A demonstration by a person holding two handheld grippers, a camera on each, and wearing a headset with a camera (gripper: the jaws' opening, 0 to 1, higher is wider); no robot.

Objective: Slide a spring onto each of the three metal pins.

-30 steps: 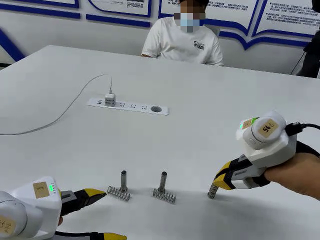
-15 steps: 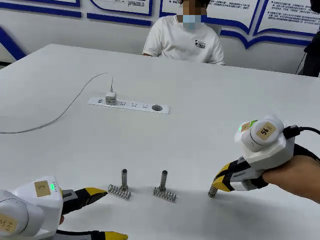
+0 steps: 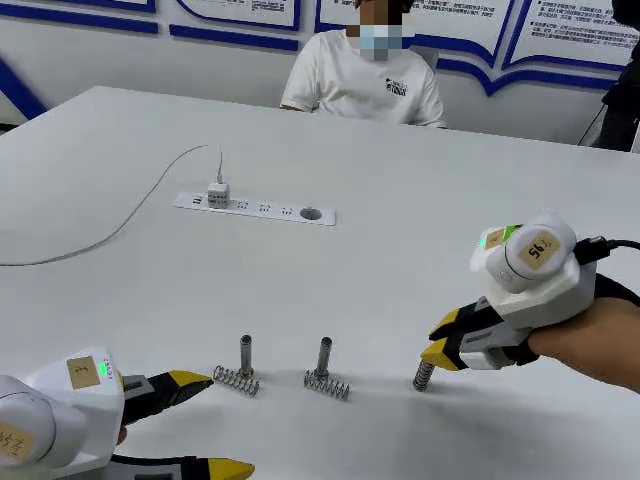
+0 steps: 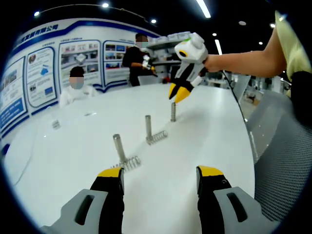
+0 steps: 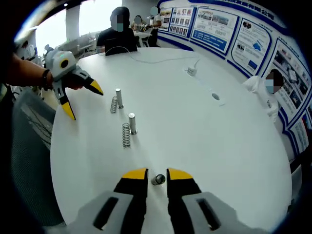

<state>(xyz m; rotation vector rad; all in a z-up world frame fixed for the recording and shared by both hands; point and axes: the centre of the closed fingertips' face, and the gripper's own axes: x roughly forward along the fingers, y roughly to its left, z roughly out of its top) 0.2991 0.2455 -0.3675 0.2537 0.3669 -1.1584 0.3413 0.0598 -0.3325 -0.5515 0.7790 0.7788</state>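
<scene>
Nearest, L gripper: fingers wide, empty, aimed at left pin, w/ a spring lying at its base on the surface. Mid pin same, loose coil flat beside it. Farther, R gripper: fingers narrow, empty, just above third pin, which looks sleeved. Back off straight up, don't knock it, then pinch next spring mid-coil.
</scene>
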